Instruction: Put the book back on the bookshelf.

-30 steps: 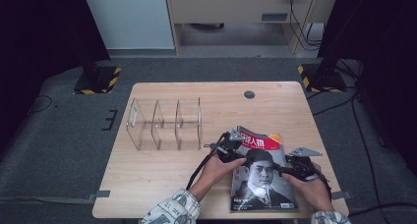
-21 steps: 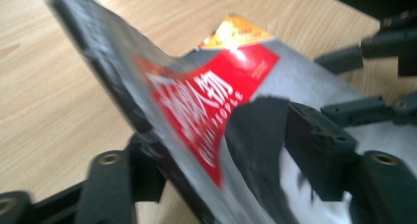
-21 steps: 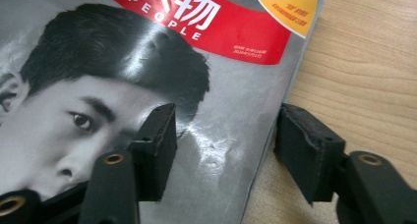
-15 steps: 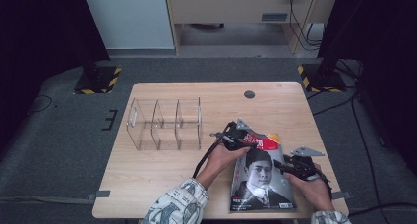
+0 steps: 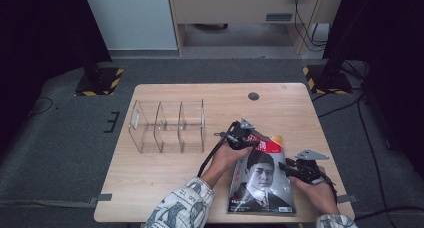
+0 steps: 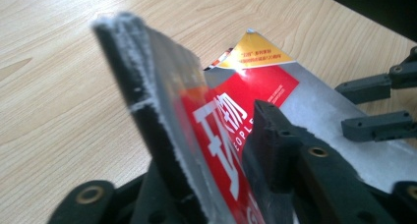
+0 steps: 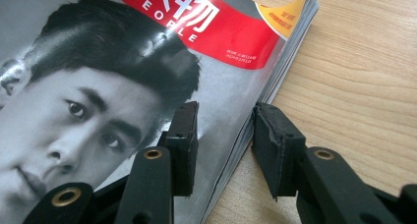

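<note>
Since a second ago the left tongs (image 5: pixel 243 136) have gone from the magazine's (image 5: pixel 262 180) left edge up to its far left corner; the right tongs (image 5: pixel 300 169) have stayed at its right edge.

From above, the magazine lies near the desk's (image 5: pixel 165 168) front right corner, cover up, with a clear rack (image 5: pixel 167 126) standing left of centre and a dark round spot (image 5: pixel 253 96) near the far edge.

Along the left tongs (image 6: pixel 206 150), the jaws are clamped on the magazine's (image 6: pixel 275 86) lifted corner, the red title band bending up between them; the right tongs (image 6: pixel 378 106) show farther off, at the page's right side.

Along the right tongs (image 7: pixel 223 135), the jaws stand apart, one resting over the cover, the other beside the page edges on the desk (image 7: pixel 354 81); the magazine's (image 7: pixel 123 86) edge lies between them, not pinched.
</note>
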Motion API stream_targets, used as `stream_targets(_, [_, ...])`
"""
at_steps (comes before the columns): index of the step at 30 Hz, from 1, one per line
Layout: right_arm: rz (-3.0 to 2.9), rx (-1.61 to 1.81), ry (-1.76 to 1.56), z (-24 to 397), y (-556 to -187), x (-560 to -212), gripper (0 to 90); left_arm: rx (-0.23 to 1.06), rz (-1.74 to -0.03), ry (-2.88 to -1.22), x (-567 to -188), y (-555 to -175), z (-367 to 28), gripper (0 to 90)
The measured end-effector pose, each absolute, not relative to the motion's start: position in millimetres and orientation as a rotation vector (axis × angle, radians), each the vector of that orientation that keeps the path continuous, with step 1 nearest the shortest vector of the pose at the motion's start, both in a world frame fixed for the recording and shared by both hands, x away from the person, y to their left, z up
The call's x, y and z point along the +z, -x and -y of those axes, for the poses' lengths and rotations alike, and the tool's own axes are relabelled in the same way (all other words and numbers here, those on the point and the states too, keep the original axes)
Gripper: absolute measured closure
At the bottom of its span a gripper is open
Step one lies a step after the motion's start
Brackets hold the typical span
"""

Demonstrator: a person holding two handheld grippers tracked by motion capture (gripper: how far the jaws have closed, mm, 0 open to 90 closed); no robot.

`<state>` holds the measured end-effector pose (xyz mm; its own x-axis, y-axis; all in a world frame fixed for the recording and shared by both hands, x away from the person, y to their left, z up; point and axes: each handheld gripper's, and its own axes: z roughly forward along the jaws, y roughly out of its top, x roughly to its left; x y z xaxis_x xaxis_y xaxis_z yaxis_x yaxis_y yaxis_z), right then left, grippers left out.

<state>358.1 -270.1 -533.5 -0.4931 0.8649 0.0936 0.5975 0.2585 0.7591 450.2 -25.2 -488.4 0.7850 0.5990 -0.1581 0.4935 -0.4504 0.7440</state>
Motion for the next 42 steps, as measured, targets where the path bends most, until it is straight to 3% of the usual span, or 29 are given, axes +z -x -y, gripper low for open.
stream_targets(4, [-2.199,1.077,-1.329,269,-358,-533,62.1,0.169,-0.791,-2.146,-487,-448,27,75.6])
stream_targets(10, [-2.2,1.059,-1.318,267,-360,-533,62.4,0.137,-0.784,-2.169,-483,-448,27,75.9])
stream_targets(18, [-2.205,1.055,-1.283,266,-359,-533,62.8,0.15,-0.75,-2.217,-487,-449,33,69.9])
stream_targets(25, [-2.201,1.052,-1.289,266,-360,-533,61.8,0.144,-0.771,-2.218,-484,-448,35,78.9])
stream_targets(33, [-2.196,1.051,-1.297,266,-361,-533,60.5,0.188,-0.764,-2.223,-481,-444,35,81.6])
stream_targets(39, [-2.185,1.047,-1.311,265,-361,-533,57.3,0.196,-0.773,-2.207,-478,-443,35,82.3])
stream_targets(42, [-2.183,1.054,-1.328,266,-362,-532,50.7,0.195,-0.769,-2.189,-476,-441,35,82.7])
